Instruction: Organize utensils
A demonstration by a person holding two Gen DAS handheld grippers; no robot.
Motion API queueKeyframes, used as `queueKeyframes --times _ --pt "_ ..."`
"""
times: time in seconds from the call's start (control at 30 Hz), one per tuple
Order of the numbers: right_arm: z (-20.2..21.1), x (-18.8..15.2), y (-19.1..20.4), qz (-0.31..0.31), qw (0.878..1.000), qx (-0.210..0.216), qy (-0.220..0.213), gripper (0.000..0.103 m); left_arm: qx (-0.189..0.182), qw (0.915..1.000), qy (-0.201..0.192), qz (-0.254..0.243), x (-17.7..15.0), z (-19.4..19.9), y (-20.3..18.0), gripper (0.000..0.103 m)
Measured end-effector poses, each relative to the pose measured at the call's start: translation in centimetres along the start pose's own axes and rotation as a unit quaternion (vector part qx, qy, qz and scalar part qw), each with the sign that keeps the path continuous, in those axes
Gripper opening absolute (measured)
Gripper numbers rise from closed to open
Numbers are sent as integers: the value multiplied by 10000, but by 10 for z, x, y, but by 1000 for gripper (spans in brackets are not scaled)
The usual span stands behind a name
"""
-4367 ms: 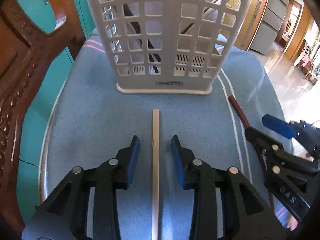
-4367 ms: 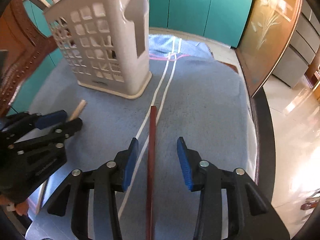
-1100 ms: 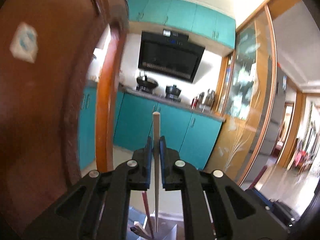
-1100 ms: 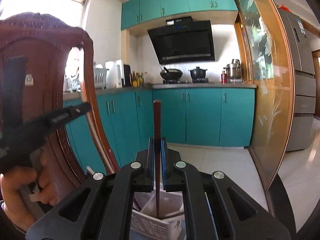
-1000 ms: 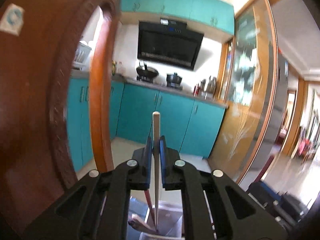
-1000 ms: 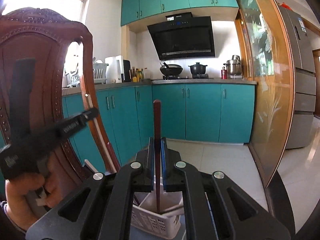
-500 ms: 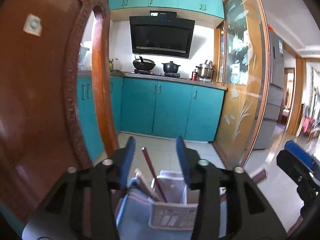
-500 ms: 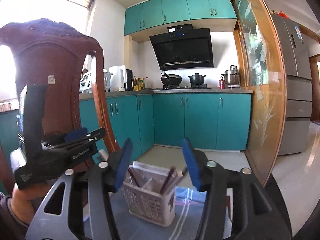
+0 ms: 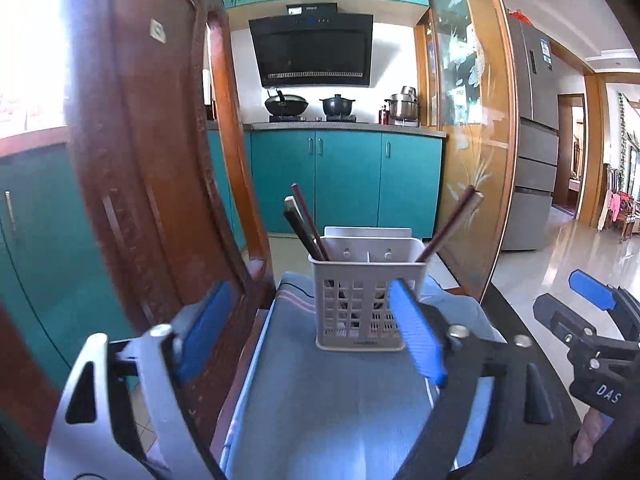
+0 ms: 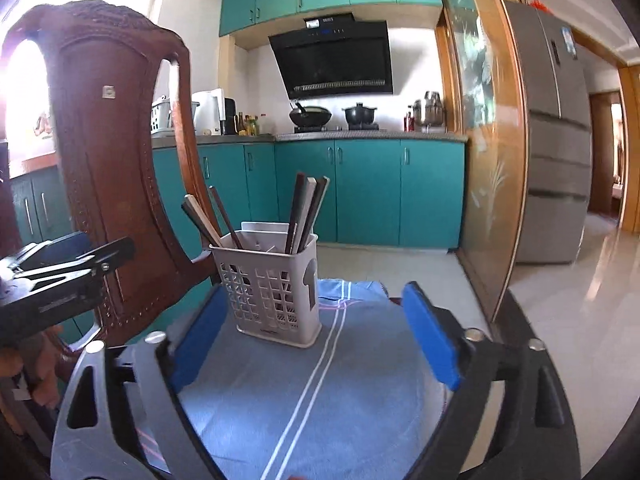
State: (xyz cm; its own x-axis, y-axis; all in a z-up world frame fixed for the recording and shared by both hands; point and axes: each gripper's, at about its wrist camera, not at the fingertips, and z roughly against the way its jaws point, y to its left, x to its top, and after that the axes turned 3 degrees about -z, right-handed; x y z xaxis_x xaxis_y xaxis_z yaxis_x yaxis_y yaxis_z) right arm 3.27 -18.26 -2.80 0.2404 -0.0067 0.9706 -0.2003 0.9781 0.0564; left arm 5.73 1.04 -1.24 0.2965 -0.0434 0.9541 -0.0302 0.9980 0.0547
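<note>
Both chopsticks point(image 10: 306, 212) are now standing in the basket point(image 10: 272, 292); left gripper point(image 9: 310, 336) and right gripper point(image 10: 312, 344) are opening wide, fingers empty.

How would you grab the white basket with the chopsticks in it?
Probably by a side wall of the white basket, near the rim, coming down from above. Its open top leaves the thin wall free to pinch; chopsticks crowd the middle.

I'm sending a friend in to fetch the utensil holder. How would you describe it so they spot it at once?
Find the carved wooden chair in front of the teal kitchen cabinets; its seat is covered by a blue striped cloth. On that cloth stands the utensil holder, a pale plastic basket with lattice walls. It is the only container there, with dark and light chopsticks sticking out of its top.
</note>
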Motion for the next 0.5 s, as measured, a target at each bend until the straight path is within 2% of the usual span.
queueKeyframes --times 0.03,0.07,0.1,0.3,0.5 --pt "6 -1 3 67 10000 -27 -48 100 12 10000 -44 -4 -1 7 0 90" --pt "12 -2 8 143 9998 -66 -91 100 85 9999 -118 0 -3 19 -1 97" --pt "19 -4 12 216 9996 -98 -131 100 126 9998 -158 0 -5 26 -1 100" --pt "43 -8 22 188 9998 56 -88 100 255 9989 -305 -246 -23 77 -7 100" --pt "61 -2 27 225 9993 16 -284 100 345 9979 -462 -283 -19 97 -6 100"
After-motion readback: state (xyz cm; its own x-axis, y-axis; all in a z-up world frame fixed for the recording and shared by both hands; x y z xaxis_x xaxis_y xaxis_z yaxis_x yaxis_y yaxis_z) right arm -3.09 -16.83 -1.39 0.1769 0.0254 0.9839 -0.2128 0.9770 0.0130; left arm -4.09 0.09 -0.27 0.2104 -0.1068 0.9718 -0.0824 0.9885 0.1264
